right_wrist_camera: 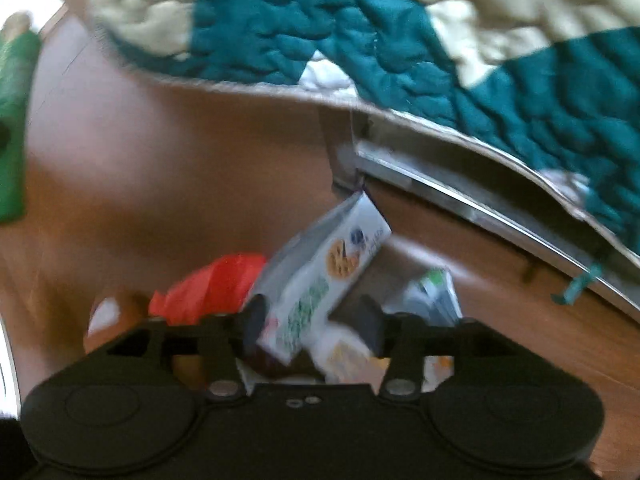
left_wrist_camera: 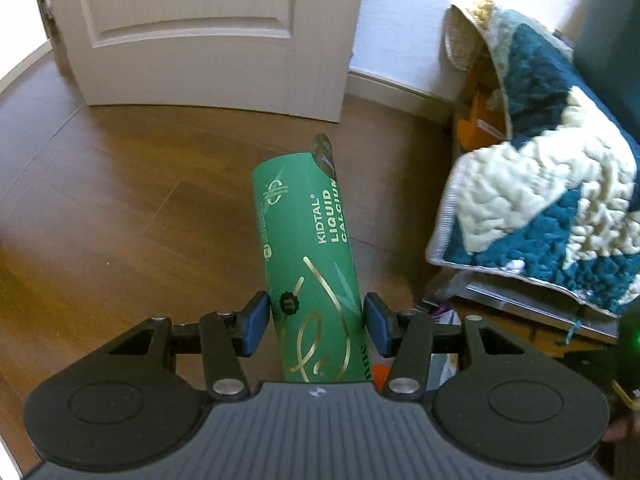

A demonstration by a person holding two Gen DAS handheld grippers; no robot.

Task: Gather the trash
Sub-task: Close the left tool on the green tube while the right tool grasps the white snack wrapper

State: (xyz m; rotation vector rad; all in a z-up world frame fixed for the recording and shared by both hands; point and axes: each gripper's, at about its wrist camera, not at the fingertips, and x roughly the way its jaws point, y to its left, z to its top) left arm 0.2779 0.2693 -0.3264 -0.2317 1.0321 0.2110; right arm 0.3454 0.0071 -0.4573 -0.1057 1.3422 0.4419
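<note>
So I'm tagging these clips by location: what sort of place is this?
Most likely a room in a home, perhaps a bedroom. A white panelled door opens onto brown wood-look flooring, and a teal and cream quilted blanket hangs over furniture beside scattered packaging.

Right tool (right_wrist_camera: 314, 322) agape around tilted white carton (right_wrist_camera: 320, 276), red wrapper (right_wrist_camera: 208, 284) beside, quilt (right_wrist_camera: 360, 40) above.

Home room: wood floor (left_wrist_camera: 120, 200), white panelled door (left_wrist_camera: 200, 32), quilted blanket (left_wrist_camera: 552, 200) draped over furniture.
</note>
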